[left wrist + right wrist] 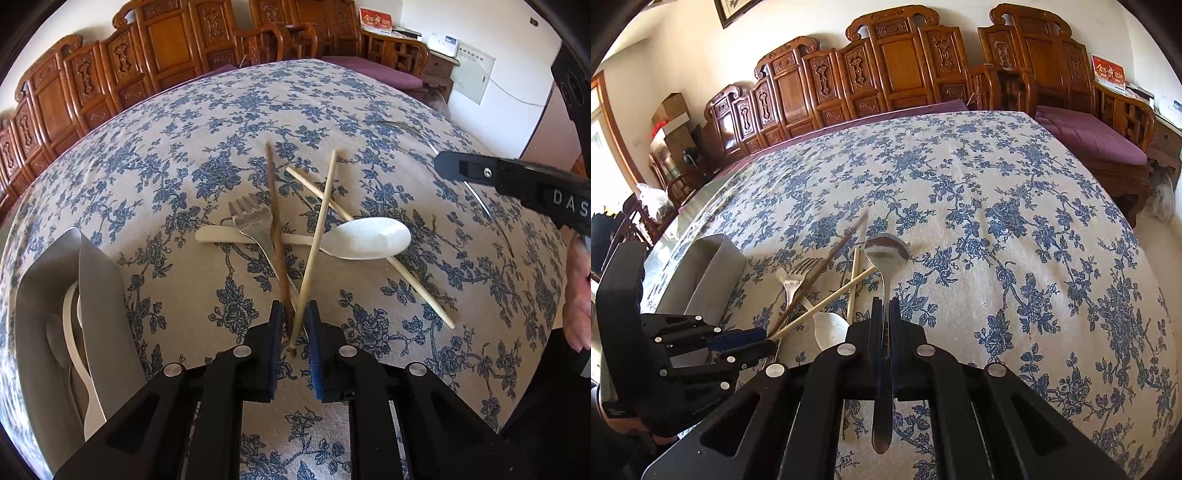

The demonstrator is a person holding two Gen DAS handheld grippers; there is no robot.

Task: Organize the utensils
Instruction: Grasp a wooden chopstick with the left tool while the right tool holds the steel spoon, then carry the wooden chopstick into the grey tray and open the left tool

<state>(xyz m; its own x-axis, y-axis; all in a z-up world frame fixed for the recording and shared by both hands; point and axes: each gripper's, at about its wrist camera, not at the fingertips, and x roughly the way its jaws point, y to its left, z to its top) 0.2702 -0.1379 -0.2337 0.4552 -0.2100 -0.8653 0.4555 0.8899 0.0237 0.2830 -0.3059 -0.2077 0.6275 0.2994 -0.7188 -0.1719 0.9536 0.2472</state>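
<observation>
Blue pads of our left gripper (295, 325) sit low-centre in the left wrist view, jaws nearly together w/ two sticks between them: a dark brown chopstick (275, 221) and a pale chopstick (317, 236). Both near ends lie between the pads; whether the pads truly press on them we can't tell. From there the two sticks fan upward over the pile.

Our right gripper (884, 317), bottom-centre of the right wrist view, is pinched tight on the handle of a metal spoon (886, 254); bowl points away, toward mid-frame, handle end runs back under the fingers.

Just above the left gripper: a metal fork (249, 218) lies across a white plastic spoon (369, 238), w/ a second pale chopstick (369, 242) crossing under the held pale one, running to the lower right.

At the left edge of the left view, a grey holder (99, 295) has white and metal utensils inside. Everything rests on a blue floral tablecloth (184, 166). Carved wooden benches (886, 66) w/ purple cushions line the top of both views.
</observation>
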